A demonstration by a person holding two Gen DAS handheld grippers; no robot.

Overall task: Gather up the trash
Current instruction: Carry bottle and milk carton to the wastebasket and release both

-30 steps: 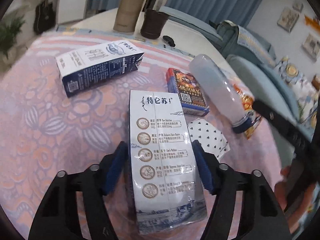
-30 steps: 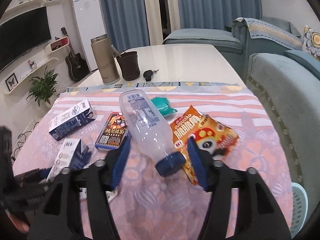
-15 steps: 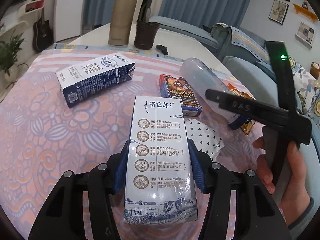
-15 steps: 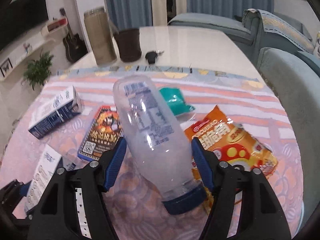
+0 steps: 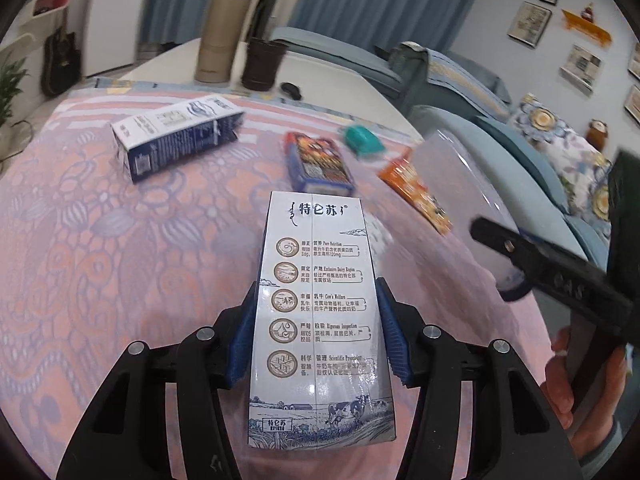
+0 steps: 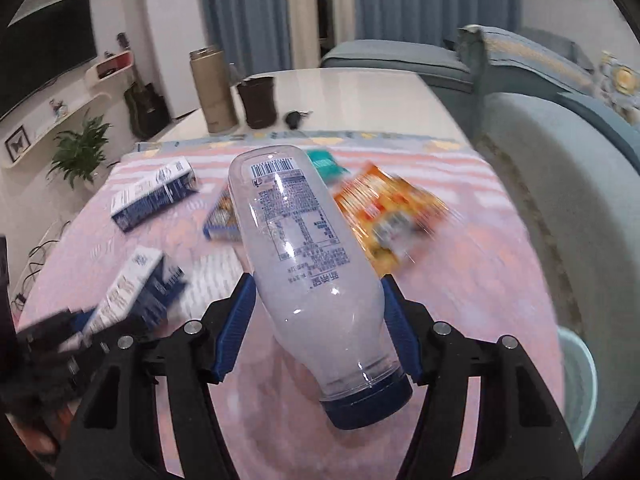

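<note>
My left gripper (image 5: pixel 316 336) is shut on a white and blue milk carton (image 5: pixel 316 304) and holds it above the pink tablecloth (image 5: pixel 120 240). My right gripper (image 6: pixel 316 332) is shut on a clear plastic bottle (image 6: pixel 304 248) with a dark blue cap, lifted off the cloth. Both show in the other view too: the bottle at the right of the left wrist view (image 5: pixel 464 184), the held carton at the lower left of the right wrist view (image 6: pixel 132 292). On the cloth lie a second milk carton (image 5: pixel 176 140), a dark card box (image 5: pixel 320 164), an orange snack bag (image 5: pixel 416 192) and a teal packet (image 5: pixel 362 140).
A tan thermos (image 5: pixel 222 36), a dark cup (image 5: pixel 262 64) and a key fob (image 5: pixel 291 89) stand on the white table beyond the cloth. Blue sofas (image 6: pixel 560 152) run along the right. A pale bin rim (image 6: pixel 576 372) shows at the lower right.
My right gripper closed on the bottle and raised it off the cloth. My left gripper lifted the carton higher and tilted up.
</note>
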